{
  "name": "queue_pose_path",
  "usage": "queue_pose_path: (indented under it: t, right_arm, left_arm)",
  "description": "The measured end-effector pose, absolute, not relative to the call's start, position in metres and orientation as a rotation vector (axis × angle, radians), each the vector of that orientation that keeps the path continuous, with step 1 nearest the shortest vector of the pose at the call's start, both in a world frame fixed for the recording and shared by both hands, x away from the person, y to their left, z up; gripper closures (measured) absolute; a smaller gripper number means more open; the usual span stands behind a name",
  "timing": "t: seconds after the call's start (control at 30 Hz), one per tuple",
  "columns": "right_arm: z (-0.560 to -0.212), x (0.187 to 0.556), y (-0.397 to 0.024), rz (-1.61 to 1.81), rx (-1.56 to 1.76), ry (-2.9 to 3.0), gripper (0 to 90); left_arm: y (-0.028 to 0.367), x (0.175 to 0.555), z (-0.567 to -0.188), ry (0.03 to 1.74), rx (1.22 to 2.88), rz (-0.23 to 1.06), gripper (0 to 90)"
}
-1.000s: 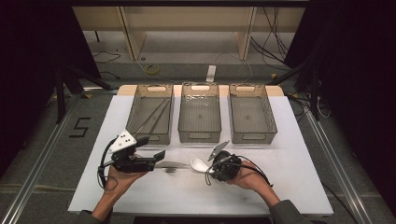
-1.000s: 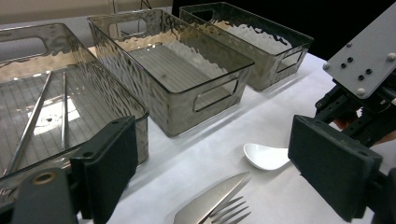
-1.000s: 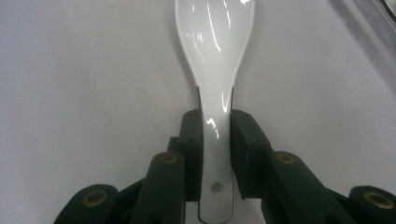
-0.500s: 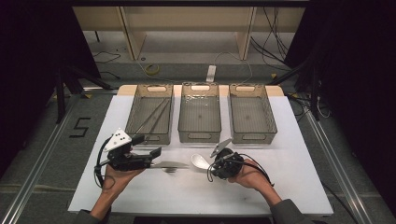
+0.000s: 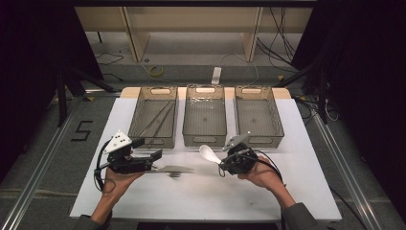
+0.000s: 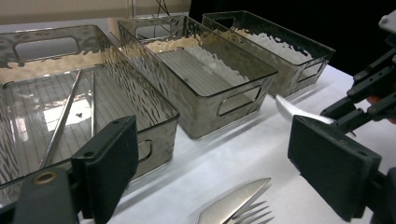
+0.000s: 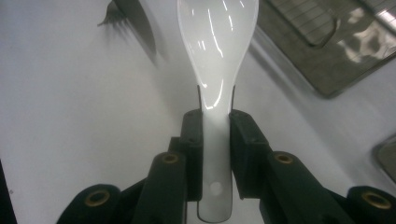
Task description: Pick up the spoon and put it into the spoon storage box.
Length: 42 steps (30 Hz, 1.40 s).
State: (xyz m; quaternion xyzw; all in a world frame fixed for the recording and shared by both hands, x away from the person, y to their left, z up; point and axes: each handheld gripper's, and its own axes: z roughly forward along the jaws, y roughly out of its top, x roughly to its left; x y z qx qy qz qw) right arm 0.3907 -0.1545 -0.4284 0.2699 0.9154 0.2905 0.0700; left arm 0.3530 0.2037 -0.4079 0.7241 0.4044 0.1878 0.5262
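Note:
My right gripper [image 5: 222,162] [image 7: 216,135] is shut on the handle of a white ceramic spoon [image 5: 208,153] [image 7: 217,42]. It holds the spoon off the table in front of the middle bin [image 5: 205,139], bowl pointing left. My left gripper [image 5: 148,149] [image 6: 222,163] is open, its jaws wide apart with nothing between them. A metal knife [image 5: 174,168] [image 6: 233,205] and a fork [image 6: 254,215] lie on the white table just past its jaws. The spoon's tip [image 6: 294,109] and the right gripper [image 6: 369,93] show at the right of the left gripper view.
Three clear grey bins stand in a row at the back of the white table [image 5: 287,201]. The left bin [image 5: 135,115] holds two metal chopsticks [image 5: 158,120] [image 6: 60,123]. The right bin [image 5: 277,120] and the middle one look bare. Dark floor and cables surround the table.
My right gripper has lifted the spoon up off the table, away from the knife and fork. My left gripper has drifted slightly left and stays open.

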Motion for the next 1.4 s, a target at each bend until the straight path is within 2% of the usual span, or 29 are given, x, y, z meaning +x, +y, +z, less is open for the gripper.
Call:
queue_pose_path:
  t: [0.6,1.0,1.4]
  right_arm:
    - [-0.383,0.437,-0.148,1.016,0.891,2.61,77.0]
    - [-0.371,0.478,-0.13,1.022,0.978,2.554,77.0]
    - [-0.376,0.509,-0.114,0.963,1.076,2.516,76.9]
  left_arm:
    - [0.204,0.354,-0.408,0.976,1.735,0.456,15.8]
    - [0.204,0.353,-0.408,0.971,1.735,0.455,15.7]
    - [0.203,0.353,-0.408,0.967,1.731,0.455,15.7]
